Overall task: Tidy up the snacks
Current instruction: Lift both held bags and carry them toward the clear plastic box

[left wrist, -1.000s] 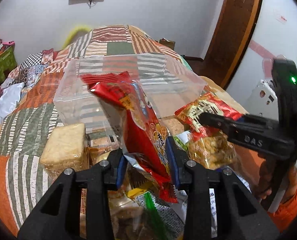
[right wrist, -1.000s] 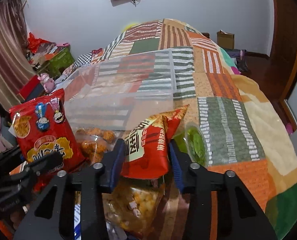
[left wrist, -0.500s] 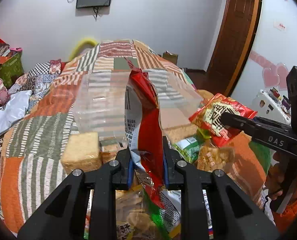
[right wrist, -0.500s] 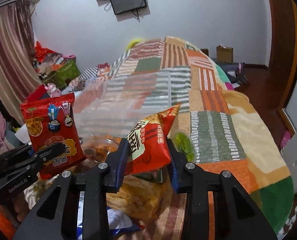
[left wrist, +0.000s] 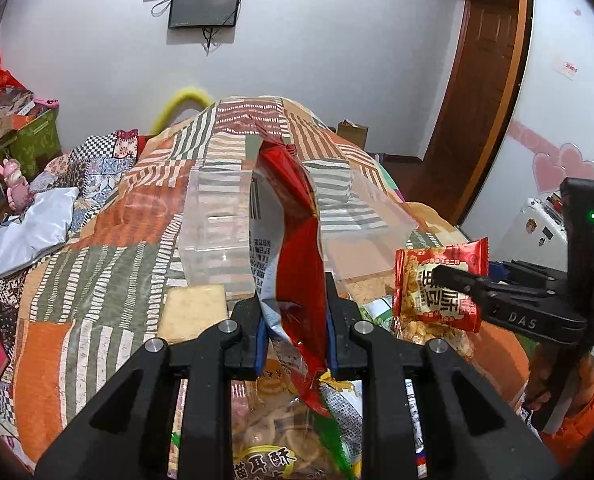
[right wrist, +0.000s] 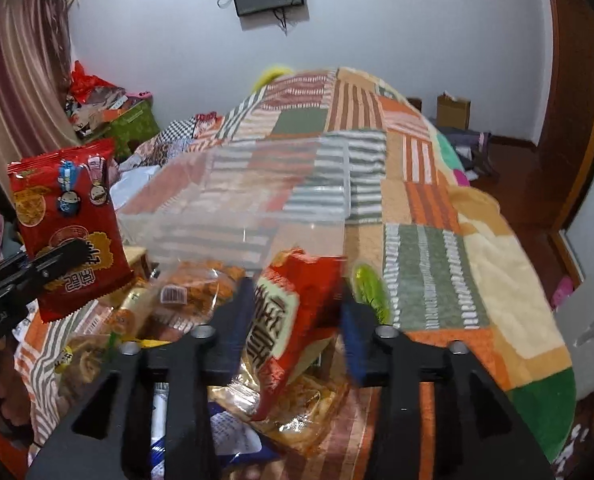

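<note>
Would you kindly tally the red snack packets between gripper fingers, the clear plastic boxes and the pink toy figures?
Red snack packets between fingers: 2, the large packet in the left gripper, the small packet in the right gripper, whose jaws are opening.
Clear plastic boxes: 1
Pink toy figures: 1
Total: 4

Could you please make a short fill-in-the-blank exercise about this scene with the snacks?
1. The left gripper is shut on a ____ snack bag.
2. The storage box on the quilt is made of clear ____.
3. A dark ____ hangs on the wall.

Answers: red; plastic; screen
</note>
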The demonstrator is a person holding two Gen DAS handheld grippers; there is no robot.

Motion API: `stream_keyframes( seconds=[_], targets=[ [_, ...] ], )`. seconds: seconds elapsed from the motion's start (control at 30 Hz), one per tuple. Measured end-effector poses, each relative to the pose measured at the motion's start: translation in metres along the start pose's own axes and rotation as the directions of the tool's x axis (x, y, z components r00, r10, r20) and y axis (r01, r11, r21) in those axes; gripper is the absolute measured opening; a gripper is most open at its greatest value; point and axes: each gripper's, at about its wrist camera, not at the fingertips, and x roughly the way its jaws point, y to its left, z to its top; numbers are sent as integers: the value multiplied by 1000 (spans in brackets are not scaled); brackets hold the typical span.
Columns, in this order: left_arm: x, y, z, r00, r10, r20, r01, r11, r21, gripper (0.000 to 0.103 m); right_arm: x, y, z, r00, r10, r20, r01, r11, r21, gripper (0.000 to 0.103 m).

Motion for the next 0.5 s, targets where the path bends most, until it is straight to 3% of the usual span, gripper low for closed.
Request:
stream_keyframes(
  seconds=[0.23, 0.43, 0.5],
  targets=[
    [5, 0, -2, 1000, 0, -8, 0, 1000, 3, 22, 33, -5, -9, 992, 68, -106, -64, 997, 36, 53],
    [10, 5, -2, 1000, 9, -16, -9, 1000, -6, 22, 44, -2, -11, 985, 104, -134, -100, 994, 35, 53],
    [11, 6, -2, 1000, 10, -19, -10, 1000, -10, 22, 42, 0, -11, 987, 99, -129, -97, 995, 26, 48]
  ],
)
